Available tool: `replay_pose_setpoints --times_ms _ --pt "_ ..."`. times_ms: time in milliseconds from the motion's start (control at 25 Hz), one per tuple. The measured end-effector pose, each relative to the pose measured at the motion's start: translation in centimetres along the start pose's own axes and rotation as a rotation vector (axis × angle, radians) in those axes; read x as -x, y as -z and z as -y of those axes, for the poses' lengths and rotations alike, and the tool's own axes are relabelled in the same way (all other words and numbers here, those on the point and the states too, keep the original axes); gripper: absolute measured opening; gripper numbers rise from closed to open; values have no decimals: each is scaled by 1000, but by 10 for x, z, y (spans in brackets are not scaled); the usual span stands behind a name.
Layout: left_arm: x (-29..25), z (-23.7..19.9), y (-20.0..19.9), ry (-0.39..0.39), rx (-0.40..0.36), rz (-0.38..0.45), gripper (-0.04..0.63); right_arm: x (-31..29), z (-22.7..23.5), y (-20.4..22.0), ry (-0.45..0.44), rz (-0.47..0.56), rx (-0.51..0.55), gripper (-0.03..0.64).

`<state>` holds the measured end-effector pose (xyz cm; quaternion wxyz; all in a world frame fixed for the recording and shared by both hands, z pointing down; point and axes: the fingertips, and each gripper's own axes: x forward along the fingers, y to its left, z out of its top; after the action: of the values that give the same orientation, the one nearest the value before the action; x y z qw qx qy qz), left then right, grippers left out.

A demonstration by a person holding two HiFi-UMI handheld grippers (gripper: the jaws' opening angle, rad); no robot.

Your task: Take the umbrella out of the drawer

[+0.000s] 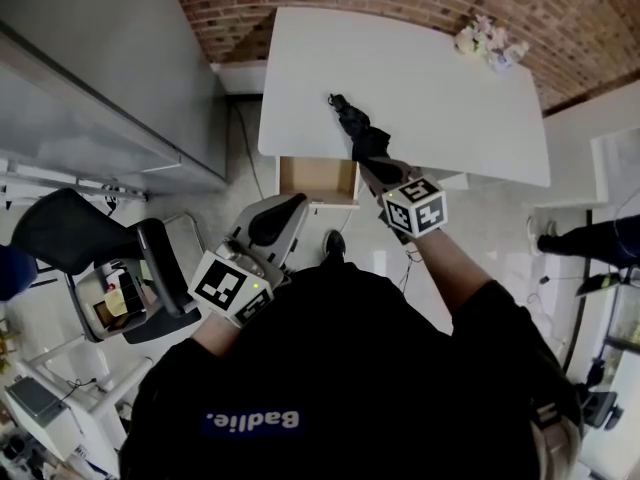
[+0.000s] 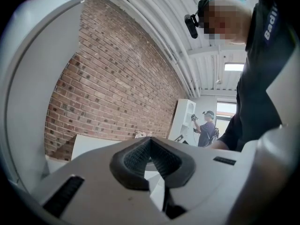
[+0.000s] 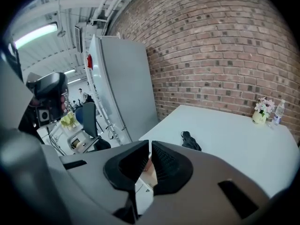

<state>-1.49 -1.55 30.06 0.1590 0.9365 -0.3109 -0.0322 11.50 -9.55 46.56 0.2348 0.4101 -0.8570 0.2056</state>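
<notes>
Bright, even light is given from overhead (a strip light [image 3: 35,34] is seen glowing in the right gripper view). Only soft shadows are cast on the white table [image 1: 400,78]. The umbrella [image 1: 356,133] is rendered black, with little detail. Straight lines are bent towards the edges, and the corners are darkened.

Umbrella [image 1: 358,133] — black cloth (matt); table [image 1: 420,78] smooth.

One white table [image 1: 450,98]; on it one black umbrella [image 1: 358,130], one vase of flowers [image 1: 488,40], one bottle [image 3: 280,109]; under its near edge one open drawer [image 1: 318,178]; before it two grippers, left gripper [image 2: 150,138] and right gripper [image 3: 150,142]
</notes>
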Motion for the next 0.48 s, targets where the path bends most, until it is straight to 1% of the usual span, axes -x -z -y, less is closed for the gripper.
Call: replay_pose_setpoints --times_ms 320,480 --pt "10 0 1 6 8 -6 -2 29 -70 -23 -148 101 3 29" --pt "11 1 4 17 -5 -14 -2 40 -98 -36 -231 135 9 29"
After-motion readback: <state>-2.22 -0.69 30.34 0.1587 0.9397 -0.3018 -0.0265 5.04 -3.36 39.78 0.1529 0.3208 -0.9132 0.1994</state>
